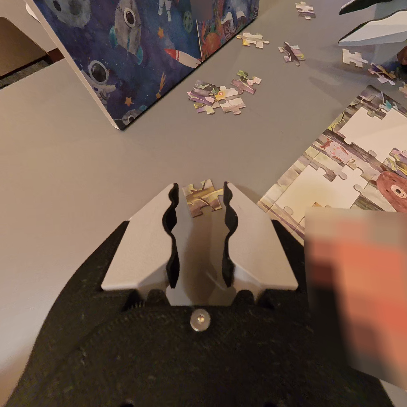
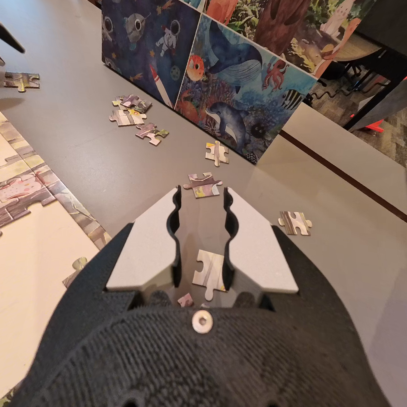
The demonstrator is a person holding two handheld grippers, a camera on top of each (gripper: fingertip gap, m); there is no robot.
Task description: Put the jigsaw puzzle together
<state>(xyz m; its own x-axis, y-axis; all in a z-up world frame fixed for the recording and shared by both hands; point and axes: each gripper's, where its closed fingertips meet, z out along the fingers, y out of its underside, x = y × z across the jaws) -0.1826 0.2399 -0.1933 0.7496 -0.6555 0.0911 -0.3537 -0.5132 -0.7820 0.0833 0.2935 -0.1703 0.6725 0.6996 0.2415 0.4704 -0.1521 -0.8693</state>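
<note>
Jigsaw puzzle: a partly built flat cardboard puzzle board [image 1: 343,158] with a painted grey-green border, a brown bear picture and bare white gaps, lying on the grey table [image 1: 88,176]; in the right wrist view its edge [image 2: 28,182] runs along the left side.
Landmark: the tall illustrated cardboard puzzle box [image 1: 136,55] with a dark blue space scene and a sea scene, standing on the table; it also shows in the right wrist view [image 2: 198,72].
Left gripper [image 1: 200,187]: jaws apart with a clear gap, holding nothing; a single yellow-purple cardboard piece [image 1: 203,198] lies flat on the table between the fingertips, near the puzzle board's corner and well apart from the box.
Right gripper [image 2: 201,190]: jaws apart, nothing clamped; a pale white-grey piece [image 2: 209,272] lies on the table below the gap between the fingers.
Purple-grey piece [image 2: 203,184]: just ahead of the right gripper's tips, between them and the box.
Cluster of loose pieces [image 1: 217,97]: beside the box's lower corner.
Striped piece [image 2: 295,222]: right of the right gripper, apart from the box.
</note>
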